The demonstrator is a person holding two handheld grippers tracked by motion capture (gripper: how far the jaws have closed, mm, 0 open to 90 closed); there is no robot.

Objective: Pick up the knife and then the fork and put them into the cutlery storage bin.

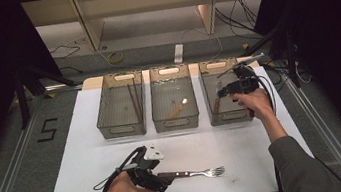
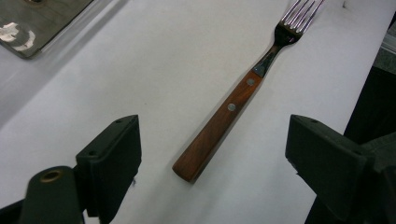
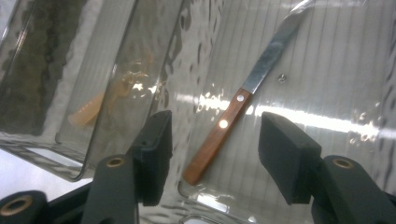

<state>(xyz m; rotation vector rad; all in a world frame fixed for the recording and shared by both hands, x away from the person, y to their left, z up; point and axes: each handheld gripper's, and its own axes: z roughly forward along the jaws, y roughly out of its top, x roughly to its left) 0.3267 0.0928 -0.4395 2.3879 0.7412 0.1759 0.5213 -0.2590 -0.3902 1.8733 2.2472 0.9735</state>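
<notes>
Left gripper [image 2: 212,149] low over white table [image 2: 93,79], jaws spread wide, gripping nothing. Fork [image 2: 238,93] lies flat on table between jaws, wooden handle end nearest, touching neither pad, tines pointing away beyond jaw tips.

Right gripper [image 3: 215,144] farther off, above right bin [image 3: 327,93], jaws parted, holding nothing. Knife [image 3: 233,116] rests on bin floor between and below jaws, clear of both pads, handle nearest, blade running away. Middle bin [image 3: 121,70] beside left jaw holds pale utensil [image 3: 86,113].
</notes>
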